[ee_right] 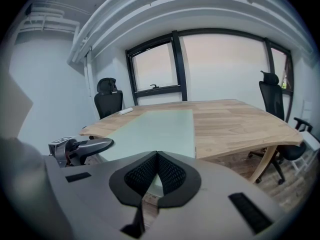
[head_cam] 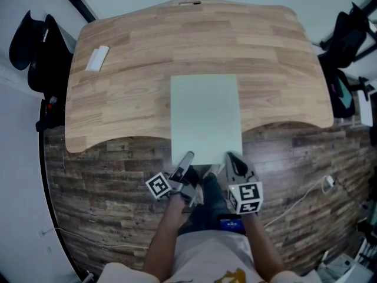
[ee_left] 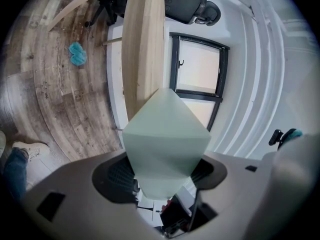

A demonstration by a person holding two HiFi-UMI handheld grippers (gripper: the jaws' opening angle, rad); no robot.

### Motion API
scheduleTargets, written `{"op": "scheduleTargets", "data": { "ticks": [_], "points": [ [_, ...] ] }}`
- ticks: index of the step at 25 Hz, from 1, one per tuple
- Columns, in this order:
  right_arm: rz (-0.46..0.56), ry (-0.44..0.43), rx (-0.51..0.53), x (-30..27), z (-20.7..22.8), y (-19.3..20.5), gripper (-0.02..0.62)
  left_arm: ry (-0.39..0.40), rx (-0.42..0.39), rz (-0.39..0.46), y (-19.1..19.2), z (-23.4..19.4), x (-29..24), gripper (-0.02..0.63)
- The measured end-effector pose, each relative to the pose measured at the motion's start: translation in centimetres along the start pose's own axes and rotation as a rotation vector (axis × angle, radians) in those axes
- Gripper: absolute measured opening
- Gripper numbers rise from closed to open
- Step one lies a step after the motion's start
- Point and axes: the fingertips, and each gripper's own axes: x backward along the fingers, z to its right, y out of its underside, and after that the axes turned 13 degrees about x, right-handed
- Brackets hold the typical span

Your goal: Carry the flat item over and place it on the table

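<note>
Pale green flat rectangular sheet (head_cam: 206, 117) lies lengthwise on the light wooden table (head_cam: 129, 40), far end near the table's middle, near end overhanging the curved front edge above the dark wood-plank floor (head_cam: 106, 187). Left gripper (head_cam: 187, 156) at the sheet's near left corner, rolled onto its side; in its own view the jaws are clamped on that corner, the sheet (ee_left: 165, 134) fanning out between the pads. Right gripper (head_cam: 231, 157) at the near right corner, level, pads pinched together on the sheet's near edge, the sheet (ee_right: 155, 126) stretching away across the tabletop. Table otherwise bare along the sheet's line. Only other thing on it: a small white oblong object (head_cam: 97, 58) near the far left corner, well apart from the sheet. Black office chair (head_cam: 35, 49) off the table's left side, another black office chair (head_cam: 347, 34) off the right. White cable (head_cam: 300, 199) trails on the floor to the right of the person. Small teal thing (ee_left: 76, 54) on the floor by the table, too blurred to identify. Light shoe (ee_left: 27, 149) at the left edge of the left gripper view.
</note>
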Motion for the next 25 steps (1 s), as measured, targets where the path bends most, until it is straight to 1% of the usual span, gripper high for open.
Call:
{"op": "scheduleTargets", "data": {
  "ticks": [3, 7, 13, 16, 20, 25],
  "points": [
    [-0.009, 0.004, -0.018, -0.09, -0.07, 0.58, -0.003, -0.005, -0.003, 0.003, -0.07, -0.13, 0.01, 0.291],
    [-0.009, -0.004, 0.024, -0.23, -0.11, 0.57, -0.003, -0.012, 0.002, 0.011, -0.09, -0.27, -0.03, 0.291],
    [-0.001, -0.011, 0.028, -0.35, -0.15, 0.28, -0.003, -0.014, 0.007, 0.013, -0.06, -0.24, -0.11, 0.291],
    [-0.013, -0.011, 0.027, -0.31, -0.24, 0.33, -0.002, -0.024, 0.006, 0.018, -0.11, -0.33, -0.07, 0.291],
    [-0.012, 0.001, 0.04, -0.43, -0.01, 0.54, -0.002, -0.035, 0.006, 0.034, -0.15, -0.3, -0.05, 0.291],
    [-0.04, -0.001, 0.012, -0.59, 0.04, 1.16, -0.003, -0.058, 0.011, 0.036, -0.18, -0.61, 0.08, 0.291]
  ]
}}
